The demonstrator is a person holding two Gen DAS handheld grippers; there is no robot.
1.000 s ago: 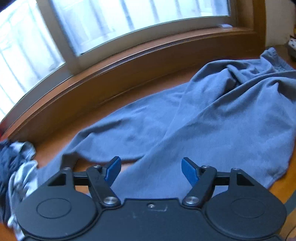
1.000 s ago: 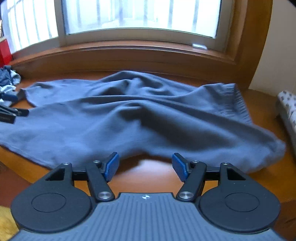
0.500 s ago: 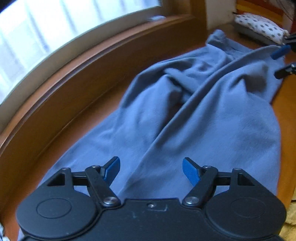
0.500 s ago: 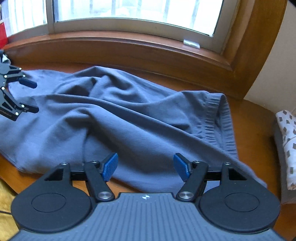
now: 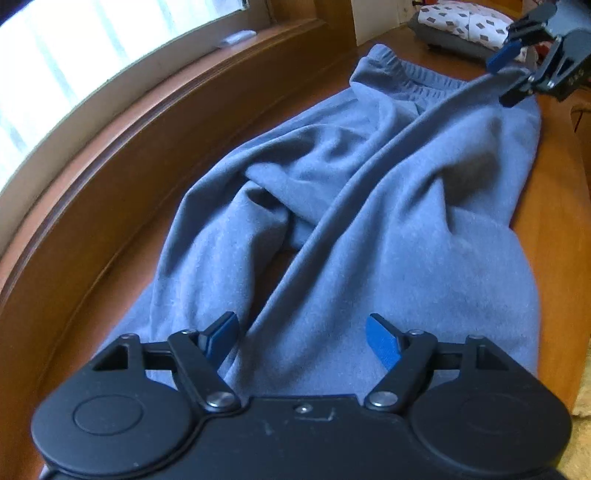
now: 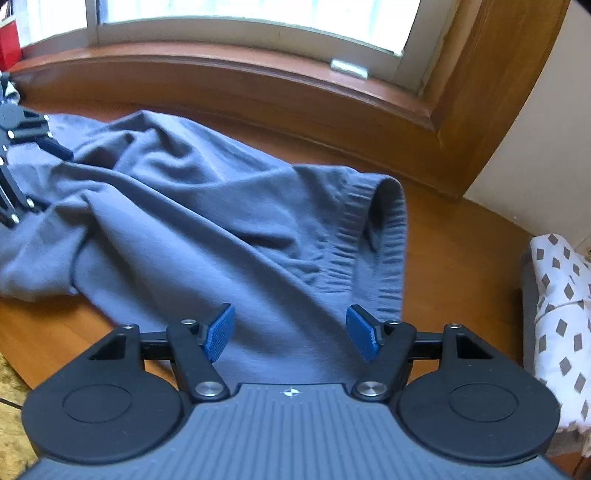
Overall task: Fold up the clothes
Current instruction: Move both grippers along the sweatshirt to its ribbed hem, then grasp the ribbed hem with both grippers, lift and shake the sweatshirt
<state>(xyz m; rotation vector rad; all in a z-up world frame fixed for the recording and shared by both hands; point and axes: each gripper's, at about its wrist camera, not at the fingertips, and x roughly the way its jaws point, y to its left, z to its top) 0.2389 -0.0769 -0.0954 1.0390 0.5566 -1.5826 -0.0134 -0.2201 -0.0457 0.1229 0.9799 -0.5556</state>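
left wrist view: the left gripper (image 5: 301, 334), jaws spread and empty, hovers over blue-grey trousers (image 5: 369, 221) on the wooden table (image 5: 546, 236); a patterned bundle (image 5: 461, 22) is cut off. right wrist view: the right gripper (image 6: 291, 328) gapes near the waistband (image 6: 373, 236); the window sill (image 6: 221, 70) lies behind.

Blown-out window (image 6: 251, 9) daylight (fisheye-bent edges), slight overall blur.

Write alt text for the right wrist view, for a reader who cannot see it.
The open right gripper hovers low over the ribbed waistband end of rumpled blue-grey sweatpants spread on a wooden surface below a window. The left gripper is at the pants' far end, and a white patterned cloth lies at the right edge.
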